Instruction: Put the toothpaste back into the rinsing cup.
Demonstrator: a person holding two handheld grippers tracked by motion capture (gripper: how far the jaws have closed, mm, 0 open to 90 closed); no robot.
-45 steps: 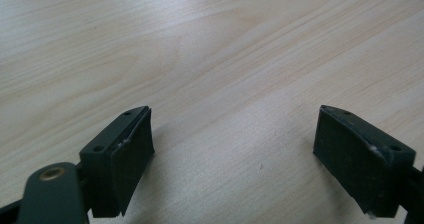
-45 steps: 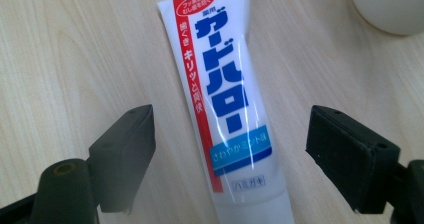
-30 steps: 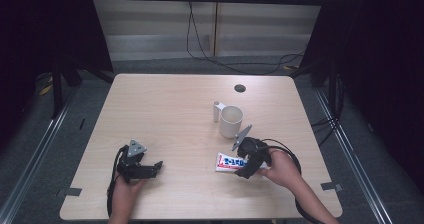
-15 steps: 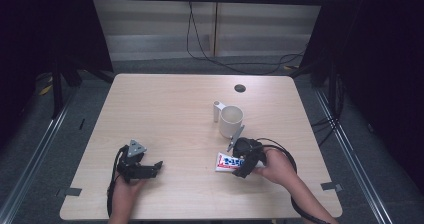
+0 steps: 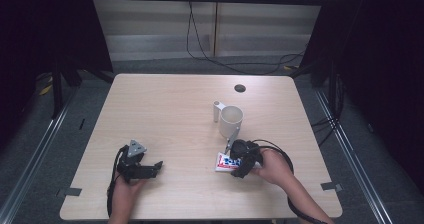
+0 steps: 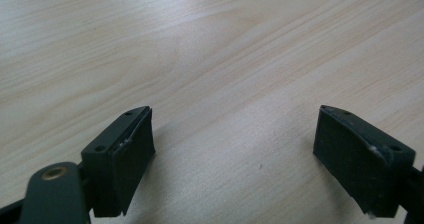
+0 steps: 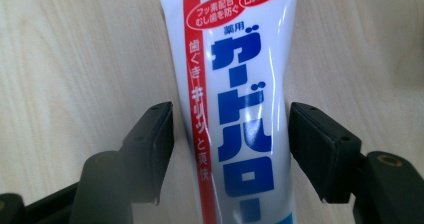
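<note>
1. Two grippers are at work on the wooden table (image 5: 165, 109), both near the person's edge and well apart from each other.
2. Right gripper (image 7: 231, 149) – its jaws straddle a white toothpaste tube (image 7: 235, 99) with blue and red print, lying flat on the table. The jaws have just been closing on it; in the right gripper view the pads stand just beside the tube's two edges, and a thin gap still shows on each side.
3. From the high view the tube (image 5: 226, 162) lies just in front of the right hand (image 5: 270, 165), near a white mug (image 5: 231, 121) that stands upright behind it.
4. Left gripper (image 6: 232, 156) – jaws wide apart, nothing but bare wood between them; it rests low over the table at the left (image 5: 142, 169).
</note>
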